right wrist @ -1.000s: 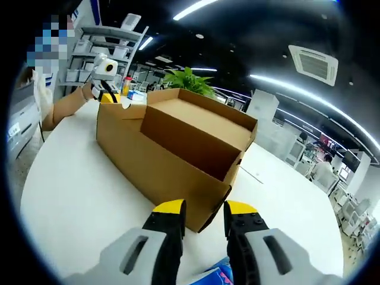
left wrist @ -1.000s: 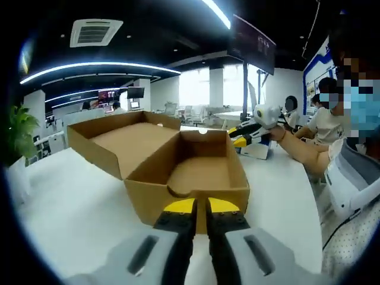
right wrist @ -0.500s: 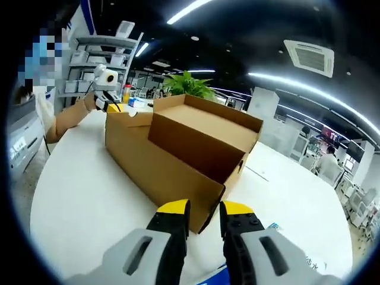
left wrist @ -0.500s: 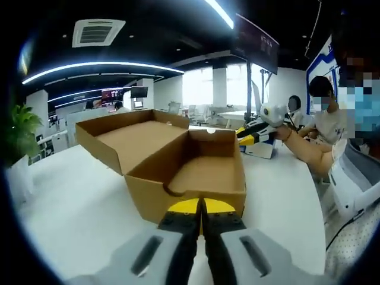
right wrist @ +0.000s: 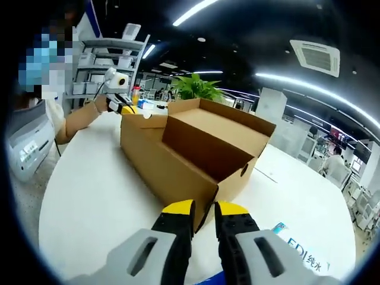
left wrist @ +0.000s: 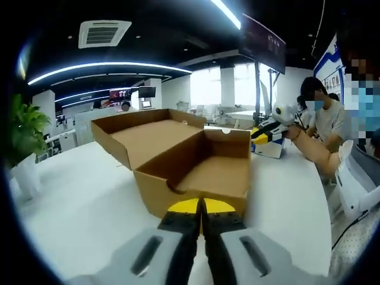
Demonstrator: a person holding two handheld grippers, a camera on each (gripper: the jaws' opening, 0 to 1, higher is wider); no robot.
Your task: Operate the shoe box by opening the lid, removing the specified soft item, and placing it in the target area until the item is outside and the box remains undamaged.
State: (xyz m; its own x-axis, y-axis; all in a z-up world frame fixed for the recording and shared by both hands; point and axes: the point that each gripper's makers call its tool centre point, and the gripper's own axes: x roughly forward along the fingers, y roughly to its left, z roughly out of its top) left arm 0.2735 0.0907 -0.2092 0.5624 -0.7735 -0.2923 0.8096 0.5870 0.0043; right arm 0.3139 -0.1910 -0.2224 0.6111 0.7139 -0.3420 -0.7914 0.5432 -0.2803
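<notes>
The brown cardboard shoe box [left wrist: 202,178] stands open on the white table [left wrist: 77,208], with its lid [left wrist: 151,133] folded back to the left. What I can see of its inside is bare cardboard. My left gripper [left wrist: 200,209] sits shut just before the box's near wall, nothing between its yellow tips. In the right gripper view the box [right wrist: 172,163] is seen from its side and the lid [right wrist: 222,127] leans beyond it. My right gripper [right wrist: 204,211] is close to the box's near corner, a narrow empty gap left between its jaws.
A white pack with blue print [right wrist: 300,250] lies on the table at the lower right of the right gripper view. Beyond the box a person's arm [left wrist: 312,148] holds another gripper [left wrist: 270,127]. A potted plant [left wrist: 24,139] stands at the table's left edge.
The left jaws closed fully a second ago and stay shut. The right jaws have narrowed step by step. Both cameras have shifted a little; the box has not moved.
</notes>
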